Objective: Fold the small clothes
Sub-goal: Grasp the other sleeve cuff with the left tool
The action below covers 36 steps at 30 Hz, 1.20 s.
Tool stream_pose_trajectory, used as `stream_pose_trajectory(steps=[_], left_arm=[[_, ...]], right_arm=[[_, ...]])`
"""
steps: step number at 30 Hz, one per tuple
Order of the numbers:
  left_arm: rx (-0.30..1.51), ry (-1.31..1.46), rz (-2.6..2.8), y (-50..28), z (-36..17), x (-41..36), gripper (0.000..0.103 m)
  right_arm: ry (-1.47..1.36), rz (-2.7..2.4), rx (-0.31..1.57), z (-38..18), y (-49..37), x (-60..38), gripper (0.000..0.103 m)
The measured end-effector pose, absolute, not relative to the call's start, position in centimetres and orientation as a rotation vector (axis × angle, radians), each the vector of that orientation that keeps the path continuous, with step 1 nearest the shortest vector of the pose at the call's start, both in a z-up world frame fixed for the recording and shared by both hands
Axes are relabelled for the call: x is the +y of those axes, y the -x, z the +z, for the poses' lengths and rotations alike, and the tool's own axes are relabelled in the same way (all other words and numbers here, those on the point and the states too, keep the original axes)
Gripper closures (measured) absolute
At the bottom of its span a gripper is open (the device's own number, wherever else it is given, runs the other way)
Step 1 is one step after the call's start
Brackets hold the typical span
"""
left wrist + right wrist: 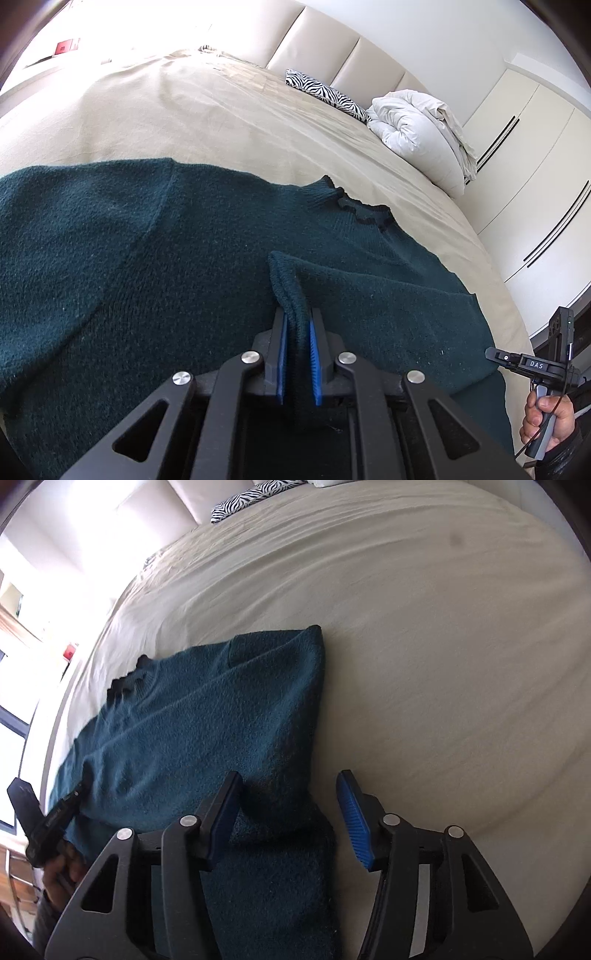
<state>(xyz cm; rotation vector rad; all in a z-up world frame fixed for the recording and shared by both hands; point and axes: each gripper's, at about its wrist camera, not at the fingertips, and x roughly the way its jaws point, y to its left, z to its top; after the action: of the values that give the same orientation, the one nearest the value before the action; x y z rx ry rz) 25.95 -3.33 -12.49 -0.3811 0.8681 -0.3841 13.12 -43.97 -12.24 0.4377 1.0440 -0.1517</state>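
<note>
A dark teal knitted sweater [110,258] lies flat on the beige bed [184,110], its collar [354,210] toward the headboard. My left gripper [297,317] is shut on a ribbed sleeve cuff [286,280], which it holds over the sweater's body. In the right wrist view the sweater [207,716] stretches to the upper left with one side folded in. My right gripper [290,779] stands open over its near right edge, and the pads do not press the cloth. The left gripper [55,812] shows at the far left, and the right gripper [532,363] shows in a hand [546,417].
A zebra-print cushion [325,94] and a bundled white duvet [417,129] lie near the padded headboard [332,48]. White wardrobe doors [535,166] stand beyond the bed's right side. Bare sheet [443,664] spreads to the right of the sweater.
</note>
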Motion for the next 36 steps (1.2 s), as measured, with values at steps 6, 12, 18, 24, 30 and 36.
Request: stream_pose_trajectory(steps=[6,12,18,24,30,36], left_arm=[[0.865,0.389,-0.39,-25.9,-12.7,-3.0,0.088],[0.863,0.383,-0.389,-25.8,-13.0,-2.9,0.088],[0.886,0.388,-0.385,-24.2,-10.5,-1.8,0.057],[0.776,0.565,-0.264,-17.5,-6.8,7.6,0.033],[0.673,0.904,0.016,-11.1,-7.5,23.4,0.033],[0.547,1.274,0.189,-5.3,-11.1,33.9,0.033]], right_arm=[[-0.421,-0.178,1.036,-12.7,-12.3,-44.4,0.09],[-0.452,-0.169,0.98,-14.2,-11.5,-45.7,0.092],[-0.5,-0.169,0.931,-12.8,-9.9,-46.4,0.076],[-0.364,-0.272,0.761,-6.8,-6.3,-41.7,0.071],[-0.339,-0.254,0.558,-2.7,-2.6,-33.8,0.018],[-0.396,-0.086,0.605,-1.1,-3.0,-27.4,0.018]])
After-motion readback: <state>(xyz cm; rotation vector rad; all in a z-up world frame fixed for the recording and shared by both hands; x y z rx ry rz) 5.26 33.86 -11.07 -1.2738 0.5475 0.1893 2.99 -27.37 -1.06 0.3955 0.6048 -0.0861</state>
